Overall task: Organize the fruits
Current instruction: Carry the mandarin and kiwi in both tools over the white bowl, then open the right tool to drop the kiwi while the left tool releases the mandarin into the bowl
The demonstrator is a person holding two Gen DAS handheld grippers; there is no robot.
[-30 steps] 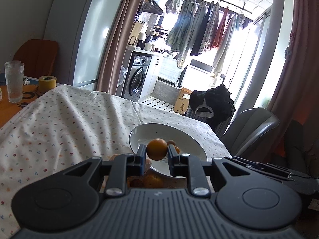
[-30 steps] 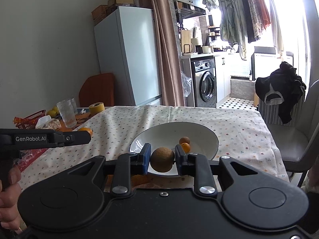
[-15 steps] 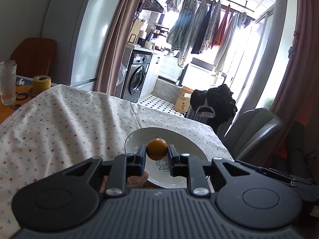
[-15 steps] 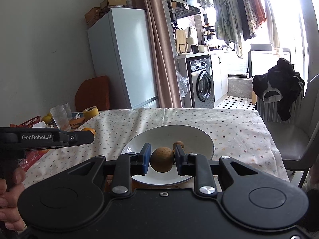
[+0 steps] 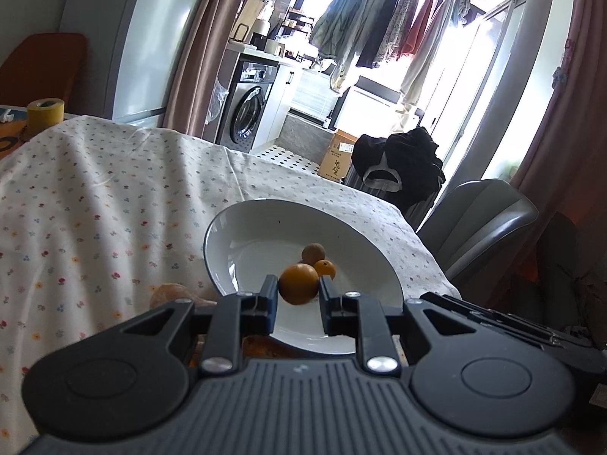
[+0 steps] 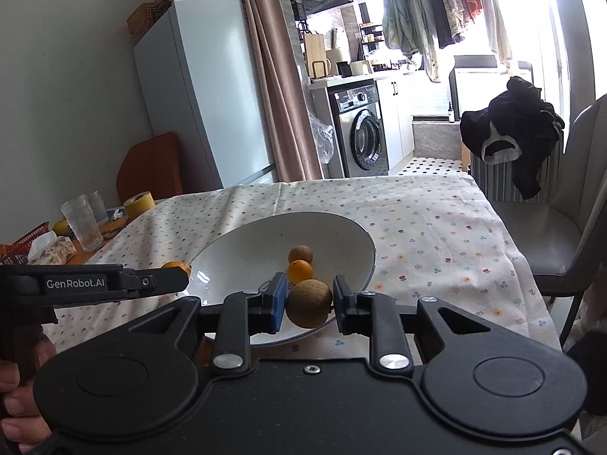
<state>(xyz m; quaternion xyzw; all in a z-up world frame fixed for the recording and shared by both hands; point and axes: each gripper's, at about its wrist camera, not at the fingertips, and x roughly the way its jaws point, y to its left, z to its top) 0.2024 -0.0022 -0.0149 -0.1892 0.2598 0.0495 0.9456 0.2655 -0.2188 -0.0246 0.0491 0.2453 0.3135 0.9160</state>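
While the left hand-held gripper (image 5: 299,294) clenches an orange (image 5: 299,284) over the near rim of the white bowl (image 5: 242,239), the right hand-held gripper (image 6: 309,303) grasps a brown round fruit (image 6: 309,303) over the same near rim. Inside the bowl lie a smaller orange fruit (image 6: 299,270) and a brown fruit (image 6: 300,254), touching each other. The bowl stands on the flowered cloth (image 6: 436,227) near the worktop's right edge. A tape roll (image 6: 139,204) and glasses (image 6: 81,222) stand at the far left corner.
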